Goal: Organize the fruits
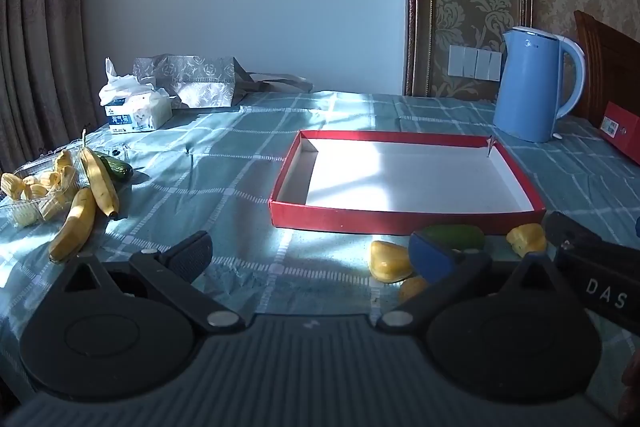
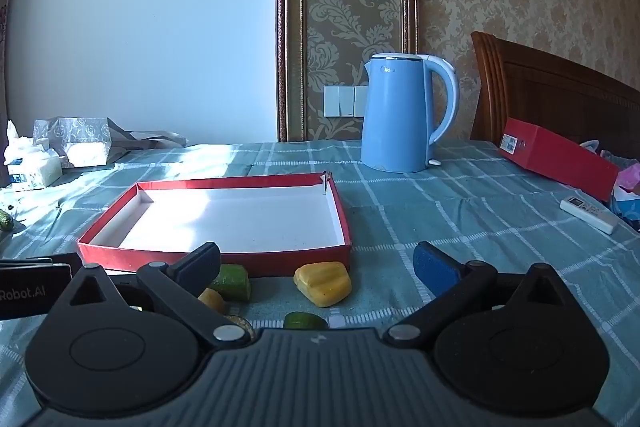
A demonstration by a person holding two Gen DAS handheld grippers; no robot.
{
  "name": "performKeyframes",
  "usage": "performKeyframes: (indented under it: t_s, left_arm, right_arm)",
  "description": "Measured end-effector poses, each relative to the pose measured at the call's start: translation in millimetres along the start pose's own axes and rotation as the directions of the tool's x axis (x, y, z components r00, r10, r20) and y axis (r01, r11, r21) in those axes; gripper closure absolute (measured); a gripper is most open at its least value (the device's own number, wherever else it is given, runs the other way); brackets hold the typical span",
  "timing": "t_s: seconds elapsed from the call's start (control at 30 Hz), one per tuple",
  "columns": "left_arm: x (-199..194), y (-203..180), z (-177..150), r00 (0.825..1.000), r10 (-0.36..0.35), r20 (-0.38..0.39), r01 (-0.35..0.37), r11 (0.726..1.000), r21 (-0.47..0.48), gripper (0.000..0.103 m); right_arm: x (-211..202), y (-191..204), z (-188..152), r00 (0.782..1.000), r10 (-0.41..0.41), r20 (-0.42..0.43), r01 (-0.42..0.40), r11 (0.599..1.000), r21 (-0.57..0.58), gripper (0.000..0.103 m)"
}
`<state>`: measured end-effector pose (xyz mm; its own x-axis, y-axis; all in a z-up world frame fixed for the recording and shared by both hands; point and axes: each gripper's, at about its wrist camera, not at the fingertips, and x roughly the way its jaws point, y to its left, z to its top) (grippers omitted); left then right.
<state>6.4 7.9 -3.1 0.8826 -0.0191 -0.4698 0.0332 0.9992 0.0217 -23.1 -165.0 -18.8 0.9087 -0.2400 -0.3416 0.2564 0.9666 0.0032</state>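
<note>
Both tools hang low over the checked tablecloth [image 2: 460, 203], each with its jaws spread wide and nothing between them. The left gripper [image 1: 312, 259] has bare cloth in its gap; its right finger [image 1: 430, 257] covers part of a small heap of fruit. The right gripper [image 2: 316, 267] looks straight at a yellow fruit piece [image 2: 323, 283], which sits just ahead of its fingers, inside the gap but touching neither.

A shallow red tray [image 2: 216, 258] with a white floor lies just beyond that fruit, its near wall right behind the piece. A green piece [image 2: 232, 281] lies to the left by the same wall, half hidden by the right gripper's left finger [image 2: 196, 267]. Far behind the tray stands a blue kettle [image 2: 396, 115].

Well off to the left, two bananas [image 1: 90, 203] lie beside a clear plastic box [image 1: 28, 203] of yellow fruit segments, with a tissue pack [image 1: 138, 111] farther back.
</note>
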Motion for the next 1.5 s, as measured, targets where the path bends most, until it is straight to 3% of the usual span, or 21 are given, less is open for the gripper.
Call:
performKeyframes:
  t_s: [1.5]
  left_arm:
    - [7.0, -0.9, -5.7, 1.000, -0.010, -0.029, 0.010, 1.000, -0.009, 0.000]
  right_arm:
    - [1.9, -2.8, -3.9, 1.000, 0.009, -0.006, -0.009, 1.000, 0.001, 0.000]
